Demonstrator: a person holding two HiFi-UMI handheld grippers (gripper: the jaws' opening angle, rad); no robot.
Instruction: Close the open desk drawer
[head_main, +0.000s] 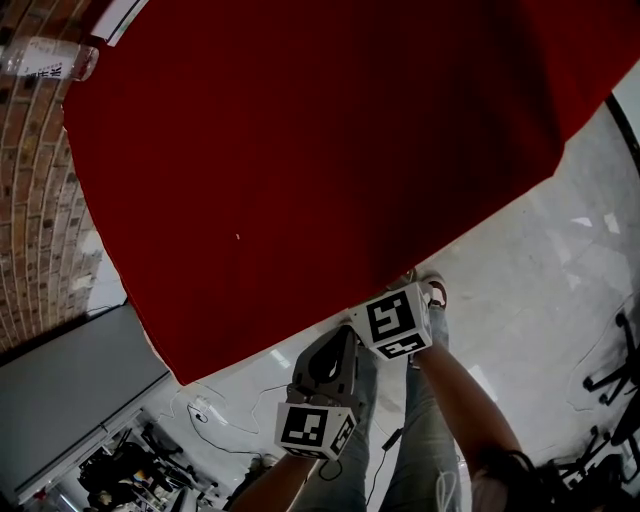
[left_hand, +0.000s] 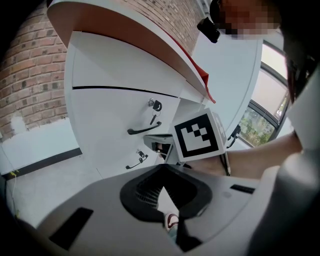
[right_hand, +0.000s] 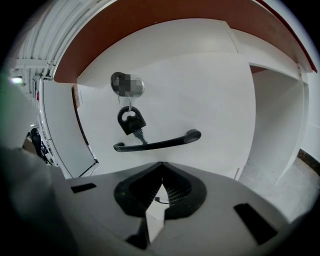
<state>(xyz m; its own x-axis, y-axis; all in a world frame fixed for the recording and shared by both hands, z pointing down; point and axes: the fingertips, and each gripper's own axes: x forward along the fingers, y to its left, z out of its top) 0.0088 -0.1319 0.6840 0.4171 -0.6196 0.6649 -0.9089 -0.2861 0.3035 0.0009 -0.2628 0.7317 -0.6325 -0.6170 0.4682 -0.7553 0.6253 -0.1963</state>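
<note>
Left tool (left_hand: 161, 170), right tool (right_hand: 161, 167): jaws together, empty. Bench top (head_main: 300, 150) hides drawer (right_hand: 210, 95) in head view; handle (right_hand: 157, 144) faces right tool.

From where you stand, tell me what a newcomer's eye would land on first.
The big red desk top fills most of the head view, with two black-and-white marker cubes showing just past its near edge. In the right gripper view, a black key hangs above a curved black handle on a white drawer front.
</note>
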